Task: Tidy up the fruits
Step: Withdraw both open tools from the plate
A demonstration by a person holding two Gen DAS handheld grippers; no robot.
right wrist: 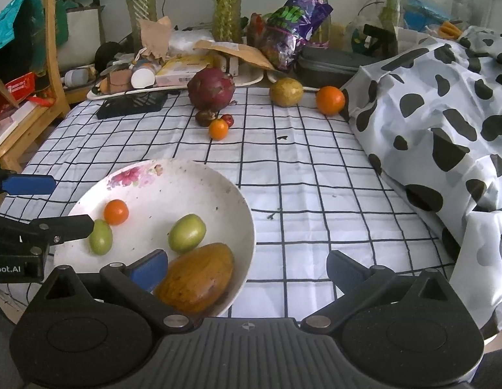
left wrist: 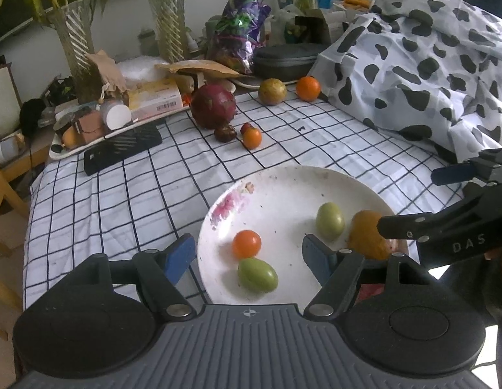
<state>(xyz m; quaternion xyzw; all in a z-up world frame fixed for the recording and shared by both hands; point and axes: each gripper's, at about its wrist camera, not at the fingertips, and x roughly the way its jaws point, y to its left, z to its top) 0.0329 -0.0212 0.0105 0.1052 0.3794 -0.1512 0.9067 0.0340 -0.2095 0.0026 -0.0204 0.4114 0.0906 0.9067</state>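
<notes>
A white cloth with a dark grid (right wrist: pixel 299 175) is covering the counter. At three o'clock, a cow-spotted sheet (right wrist: pixel 445 107) is lying bunched along the cloth's edge. Toward twelve o'clock, glass vases holding leafy stalks (left wrist: pixel 168 16) are standing in a row, with a purple snack bag (right wrist: pixel 299 16) leaning just beside a dark zippered case (right wrist: pixel 328 60). At eleven o'clock, a white tray (left wrist: pixel 76 149) is carrying boxes and a roll of tape, and a black phone (left wrist: pixel 121 149) is resting against its near edge. At nine o'clock, a wooden chair (right wrist: pixel 53 74) is standing beside the counter.
</notes>
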